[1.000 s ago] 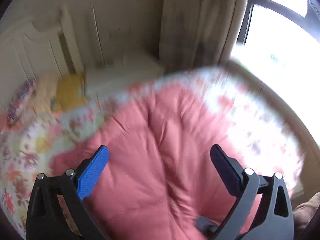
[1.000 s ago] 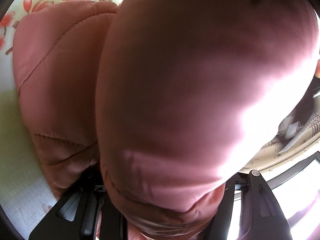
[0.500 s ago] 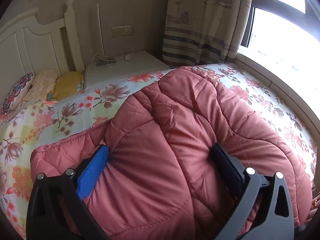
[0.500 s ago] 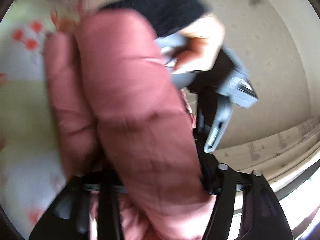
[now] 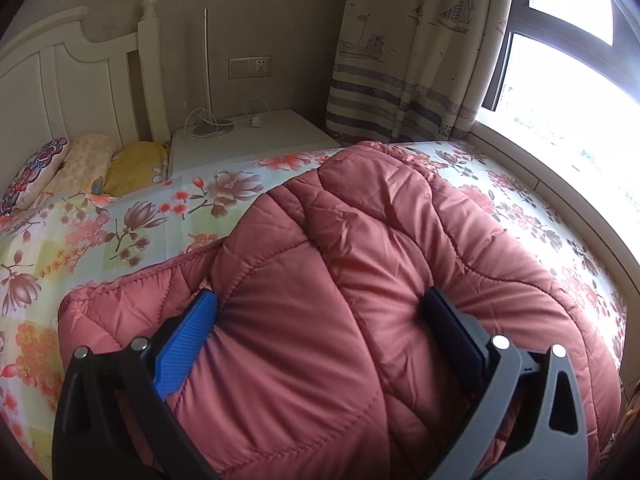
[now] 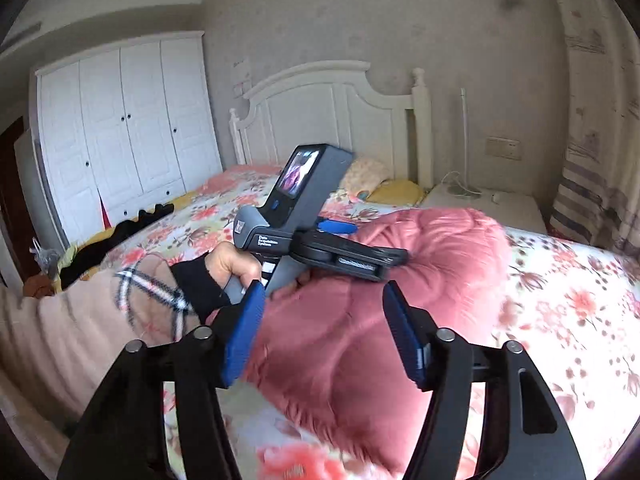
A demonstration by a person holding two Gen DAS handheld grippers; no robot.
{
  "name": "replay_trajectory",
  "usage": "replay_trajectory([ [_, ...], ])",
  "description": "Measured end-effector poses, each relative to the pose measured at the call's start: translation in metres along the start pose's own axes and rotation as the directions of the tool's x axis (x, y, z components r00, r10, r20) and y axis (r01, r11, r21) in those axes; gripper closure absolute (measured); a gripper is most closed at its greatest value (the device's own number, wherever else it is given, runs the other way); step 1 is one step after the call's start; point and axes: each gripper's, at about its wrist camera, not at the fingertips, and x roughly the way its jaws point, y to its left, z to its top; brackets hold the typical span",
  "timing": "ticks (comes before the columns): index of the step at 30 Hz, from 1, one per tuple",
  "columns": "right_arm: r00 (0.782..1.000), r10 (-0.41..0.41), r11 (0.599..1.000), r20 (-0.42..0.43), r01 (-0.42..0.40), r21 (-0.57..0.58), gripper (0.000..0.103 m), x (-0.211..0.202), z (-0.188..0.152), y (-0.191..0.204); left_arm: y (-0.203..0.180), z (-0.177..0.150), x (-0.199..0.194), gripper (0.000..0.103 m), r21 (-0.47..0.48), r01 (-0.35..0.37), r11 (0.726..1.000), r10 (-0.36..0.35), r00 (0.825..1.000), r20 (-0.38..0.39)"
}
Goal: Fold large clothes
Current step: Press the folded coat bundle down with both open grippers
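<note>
The pink quilted jacket [image 5: 360,300] lies bunched on the floral bedspread [image 5: 132,216], and I have a thick fold of it wedged in my left tool [image 5: 320,312]: both pads press into the padding, the jaws standing wide around the bulk. From this wrist view its long axis runs away from me towards the striped curtain [image 5: 416,52], with the far end rounded over near the window side of the bed.

My right tool [image 6: 324,332] is about half open with nothing gripped; its jaws have just been closing, and the jacket [image 6: 360,328] sits beyond the blue pads [image 6: 244,336], blurred, with no pad pressing on it.

Only the right view shows the left tool [image 6: 304,236] from outside, lying across the top of the jacket, with the hand [image 6: 230,260] and dark cuff on its handle. It also shows the white wardrobe [image 6: 120,132] and dark clothes [image 6: 120,236] on the bed's far side. The left view alone shows the bright window [image 5: 568,92].
</note>
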Motion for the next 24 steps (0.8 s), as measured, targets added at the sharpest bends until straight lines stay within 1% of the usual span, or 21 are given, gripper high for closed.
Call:
replay_trajectory([
  [1,0.999,0.0,1.0,-0.04,-0.002,-0.028,0.044,0.016,0.0,0.009,0.0,0.0,0.0,0.002,0.0,0.0,1.0,0.0,1.0,-0.001],
  [2,0.995,-0.012,0.998,-0.101,0.006,-0.06,0.044,0.035,0.0,0.02,0.0,0.0,-0.001,0.002,0.002,0.005,1.0,-0.005,1.0,0.001],
  [3,0.974,-0.06,0.991,-0.219,0.032,-0.132,0.043,0.068,-0.012,0.029,0.0,0.0,-0.002,0.002,0.006,-0.005,1.0,0.005,1.0,0.001],
  [4,0.965,-0.147,0.965,-0.219,0.091,-0.248,0.043,0.083,-0.024,0.042,0.0,0.0,-0.003,0.002,0.008,-0.022,1.0,0.022,1.0,-0.003],
  [5,0.965,-0.186,0.943,-0.184,0.123,-0.31,0.043,0.093,-0.035,0.047,-0.001,0.001,-0.005,0.002,0.012,-0.041,0.999,0.041,0.999,-0.012],
  [6,0.964,-0.209,0.932,-0.166,0.145,-0.332,0.043,0.095,-0.038,0.05,-0.004,0.004,-0.009,0.002,0.022,-0.078,0.997,0.078,0.997,-0.027],
  [8,0.961,-0.214,0.936,-0.176,0.151,-0.317,0.043,0.093,-0.036,0.051,-0.012,0.009,-0.02,0.002,0.028,-0.161,0.986,0.163,0.985,-0.052],
  [9,0.961,-0.21,0.937,-0.18,0.146,-0.316,0.043,0.092,-0.036,0.05,-0.018,0.014,-0.031,0.002,0.016,-0.229,0.973,0.23,0.971,-0.065],
  [11,0.964,-0.199,0.94,-0.177,0.137,-0.313,0.043,0.089,-0.036,0.047,-0.025,0.021,-0.053,0.002,-0.042,-0.298,0.954,0.296,0.953,-0.059],
  [12,0.964,-0.199,0.94,-0.174,0.138,-0.311,0.043,0.091,-0.038,0.046,-0.03,0.023,-0.068,0.002,-0.086,-0.269,0.959,0.268,0.963,-0.022],
  [14,0.965,-0.205,0.938,-0.165,0.146,-0.315,0.043,0.091,-0.039,0.047,-0.036,0.021,-0.084,0.002,-0.127,-0.17,0.977,0.177,0.983,0.047],
  [15,0.965,-0.207,0.936,-0.161,0.148,-0.319,0.043,0.093,-0.04,0.047,-0.038,0.017,-0.083,0.002,-0.127,-0.159,0.979,0.167,0.985,0.051],
  [16,0.965,-0.207,0.936,-0.159,0.148,-0.319,0.043,0.093,-0.04,0.047,-0.039,0.013,-0.076,0.002,-0.117,-0.176,0.977,0.181,0.983,0.035],
  [17,0.966,-0.205,0.937,-0.158,0.146,-0.318,0.043,0.092,-0.04,0.047,-0.037,0.007,-0.063,0.002,-0.106,-0.203,0.973,0.204,0.979,-0.001],
  [18,0.966,-0.204,0.937,-0.157,0.146,-0.318,0.043,0.093,-0.042,0.047,-0.03,-0.003,-0.042,0.002,-0.098,-0.223,0.97,0.218,0.974,-0.058],
  [19,0.967,-0.202,0.937,-0.155,0.144,-0.319,0.043,0.092,-0.041,0.047,-0.025,-0.01,-0.033,0.002,-0.099,-0.191,0.977,0.187,0.981,-0.053],
  [20,0.968,-0.199,0.934,-0.153,0.141,-0.327,0.043,0.091,-0.045,0.049,-0.017,-0.017,-0.032,0.002,-0.104,-0.145,0.984,0.145,0.989,-0.006],
  [21,0.968,-0.205,0.927,-0.147,0.144,-0.345,0.043,0.086,-0.049,0.054,-0.01,-0.021,-0.033,0.002,-0.115,-0.115,0.987,0.118,0.993,0.019],
  [22,0.969,-0.206,0.917,-0.135,0.143,-0.373,0.043,0.083,-0.051,0.058,-0.003,-0.022,-0.036,0.002,-0.142,-0.102,0.985,0.106,0.994,0.023],
  [23,0.973,-0.193,0.913,-0.129,0.13,-0.386,0.043,0.079,-0.052,0.059,-0.002,-0.023,-0.039,0.002,-0.147,-0.116,0.982,0.122,0.992,0.029],
  [24,0.977,-0.171,0.914,-0.129,0.108,-0.391,0.043,0.074,-0.052,0.06,-0.005,-0.025,-0.041,0.002,-0.119,-0.147,0.982,0.152,0.988,0.033],
])
